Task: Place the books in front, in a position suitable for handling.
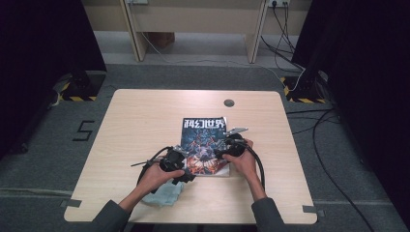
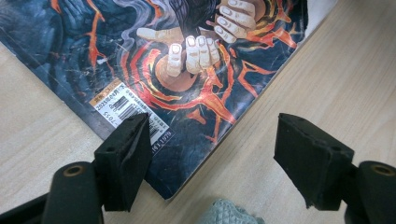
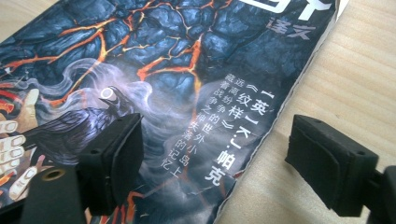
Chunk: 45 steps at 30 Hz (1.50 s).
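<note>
A magazine (image 1: 205, 145) lies flat on the counter (image 1: 135, 125), a little toward the near side of the middle, its title end pointing away from the person. Its cover is dark, with orange cracks and a drawn figure.

The left claw (image 1: 183, 162) sits at the magazine's near left corner. In the left gripper view its jaws stand wide apart and grip nothing: one jaw hovers over the cover beside the barcode label (image 2: 123, 106), the other over bare wood past the lower edge, so the magazine's (image 2: 187, 70) corner lies between them. Whether the jaw over the cover touches it cannot be told. A pale green cloth (image 2: 229, 212) peeks in just below that corner; in the high view the cloth (image 1: 167, 193) lies on the counter under the left hand (image 1: 157, 175).

The right claw (image 1: 223, 151) is at the magazine's right edge, near the lower half. In the right gripper view its jaws are also wide open with nothing gripped: one jaw is above the cover (image 3: 163, 84), the other above the wood beyond the edge, so the edge runs between them. The right hand (image 1: 241, 162) rests beside that edge.

A small round grey disc (image 1: 228, 103) sits in the counter well beyond the magazine.
</note>
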### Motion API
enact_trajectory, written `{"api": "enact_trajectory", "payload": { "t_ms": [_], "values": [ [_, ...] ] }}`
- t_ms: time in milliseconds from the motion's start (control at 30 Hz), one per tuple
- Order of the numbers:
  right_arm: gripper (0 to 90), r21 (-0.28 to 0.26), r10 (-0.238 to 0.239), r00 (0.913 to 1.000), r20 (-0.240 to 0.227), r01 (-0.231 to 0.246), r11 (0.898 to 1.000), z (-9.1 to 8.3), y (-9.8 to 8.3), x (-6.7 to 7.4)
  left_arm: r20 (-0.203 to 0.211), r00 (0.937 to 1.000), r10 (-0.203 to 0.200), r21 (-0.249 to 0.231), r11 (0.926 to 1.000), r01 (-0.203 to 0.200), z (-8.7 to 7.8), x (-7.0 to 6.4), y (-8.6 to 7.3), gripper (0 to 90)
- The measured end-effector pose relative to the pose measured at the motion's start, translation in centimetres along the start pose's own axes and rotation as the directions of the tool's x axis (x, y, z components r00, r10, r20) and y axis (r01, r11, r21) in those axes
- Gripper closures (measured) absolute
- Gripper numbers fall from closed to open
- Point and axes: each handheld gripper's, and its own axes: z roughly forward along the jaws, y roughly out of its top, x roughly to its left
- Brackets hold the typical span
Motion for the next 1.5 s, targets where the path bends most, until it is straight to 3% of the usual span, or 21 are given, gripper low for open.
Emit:
{"api": "enact_trajectory", "payload": {
  "t_ms": [133,233,400,533,667,800,833,900,933,1033,1233,1333,1433,1500],
  "values": [
    [23.9,-0.056,0.003,1.0,0.008,-0.003,0.998,-0.2,-0.8,0.3,0.0,1.0,0.005,-0.011,0.9999,-0.005,0.0,0.0,-0.2,28.1],
    [23.9,-0.064,0.033,0.9994,0.009,-0.032,0.997,-0.2,-1.0,0.4,0.012,0.9999,-0.002,-0.022,0.9997,0.003,-0.1,0.1,-0.2,26.6],
    [29.4,-0.059,-0.059,0.992,0.112,0.066,0.996,-1.1,-0.6,2.2,-0.018,0.9996,-0.023,-0.104,0.9943,0.021,-1.4,1.0,-0.4,23.2],
    [31.7,-0.088,-0.027,0.9964,0.08,0.034,0.996,-2.3,-1.0,3.2,-0.007,0.9991,-0.043,-0.166,0.9852,0.041,-3.1,1.9,-0.7,21.2],
    [28.5,-0.123,0.002,1.0,0.006,-0.001,0.992,-3.3,-1.2,3.9,-0.033,0.9992,-0.023,-0.175,0.9844,0.017,-4.1,2.5,-1.3,17.5],
    [28.3,-0.13,-0.03,0.9995,0.002,0.031,0.991,-4.1,-1.8,5.0,-0.047,0.997,-0.062,-0.218,0.9748,0.05,-5.2,3.7,-2.5,17.0],
    [28.6,-0.13,-0.035,0.9994,0.001,0.035,0.991,-4.3,-1.9,5.1,-0.067,0.9948,-0.077,-0.224,0.9726,0.06,-5.5,4.0,-2.9,16.7],
    [30.1,-0.133,-0.029,0.9995,-0.009,0.027,0.991,-4.6,-2.2,5.3,-0.119,0.991,-0.061,-0.212,0.9766,0.035,-6.1,4.4,-3.8,16.6],
    [30.0,-0.134,-0.024,0.9995,-0.022,0.021,0.991,-4.8,-2.2,5.4,-0.132,0.9896,-0.057,-0.22,0.9751,0.027,-6.4,4.6,-4.4,16.6],
    [28.1,-0.145,-0.018,0.9992,-0.036,0.013,0.989,-5.0,-2.3,5.7,-0.13,0.9879,-0.085,-0.233,0.9711,0.053,-7.1,5.7,-5.8,16.6],
    [27.5,-0.179,-0.032,0.9984,-0.048,0.023,0.984,-5.5,-2.3,6.4,-0.177,0.9717,-0.157,-0.257,0.9602,0.108,-8.3,7.9,-7.9,16.6],
    [27.4,-0.179,-0.03,0.9982,-0.053,0.02,0.984,-5.5,-2.4,6.6,-0.197,0.9606,-0.196,-0.261,0.9549,0.141,-8.5,8.8,-9.0,16.1],
    [27.4,-0.177,-0.024,0.9978,-0.063,0.012,0.984,-5.3,-2.6,6.7,-0.208,0.9544,-0.214,-0.251,0.9546,0.16,-8.5,9.4,-10.1,16.2],
    [27.4,-0.173,-0.021,0.9976,-0.066,0.01,0.985,-5.2,-2.7,6.9,-0.226,0.9503,-0.214,-0.238,0.9582,0.159,-8.6,9.7,-10.8,16.1]
  ]
}}
